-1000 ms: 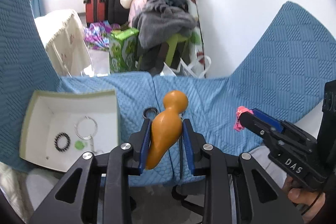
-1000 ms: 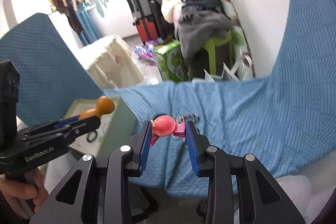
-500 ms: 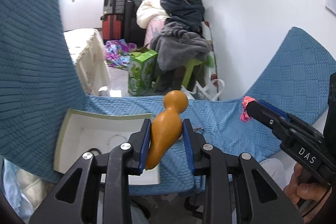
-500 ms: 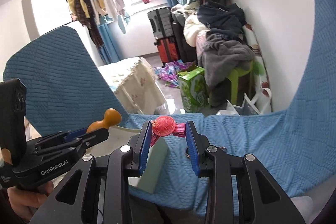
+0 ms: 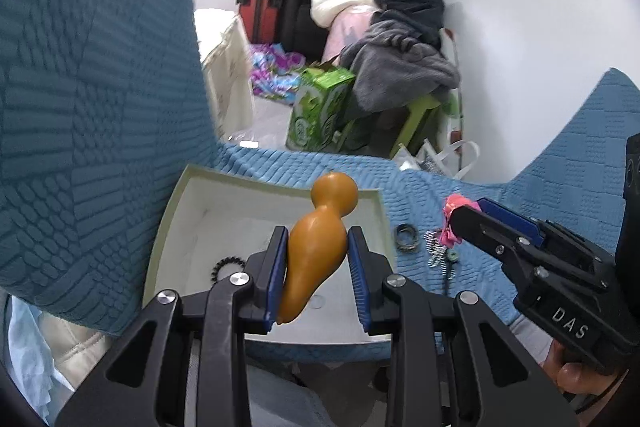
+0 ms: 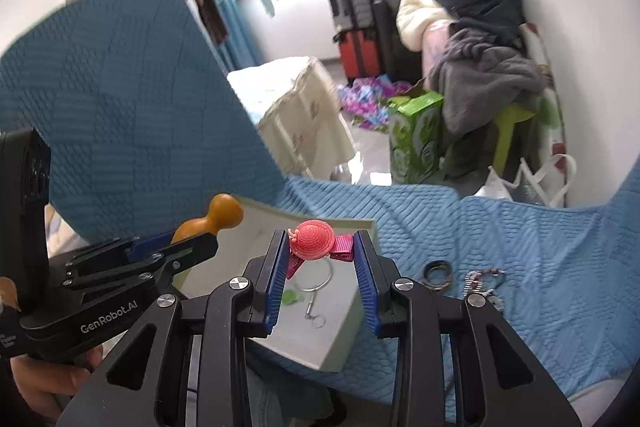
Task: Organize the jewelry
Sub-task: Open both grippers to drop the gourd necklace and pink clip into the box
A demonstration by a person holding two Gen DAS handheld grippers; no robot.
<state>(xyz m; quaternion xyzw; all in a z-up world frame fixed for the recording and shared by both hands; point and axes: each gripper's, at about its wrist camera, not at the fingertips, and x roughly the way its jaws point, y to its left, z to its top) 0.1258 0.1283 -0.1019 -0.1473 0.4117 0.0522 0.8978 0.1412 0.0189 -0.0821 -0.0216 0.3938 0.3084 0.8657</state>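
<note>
The left gripper (image 5: 318, 267) is clamped on an orange gourd (image 5: 316, 247), its blue pads pressing the gourd's fat lower body while the small round head sticks up past the fingertips. It hangs over a shallow white box (image 5: 176, 215) that sits on a blue quilted cloth (image 5: 400, 183). Inside the box, partly hidden by the gripper, lies a black bead bracelet (image 5: 224, 265).

The right gripper (image 6: 322, 261) is clamped on a pink hat-shaped hair clip (image 6: 314, 245), held over the near right corner of the same box (image 6: 320, 343). Under it, on the box floor, lie a metal key ring (image 6: 316, 277) with a short chain and a small green piece (image 6: 289, 295).

Just right of the box, on the cloth, rest dark stacked rings (image 6: 438, 273) and, beside them, a beaded chain (image 6: 482, 281).

Farther off, past the cloth's edge, stand a green carton (image 6: 416, 139), a pile of clothes (image 6: 480, 75) against the white wall, and suitcases (image 6: 356, 27).
</note>
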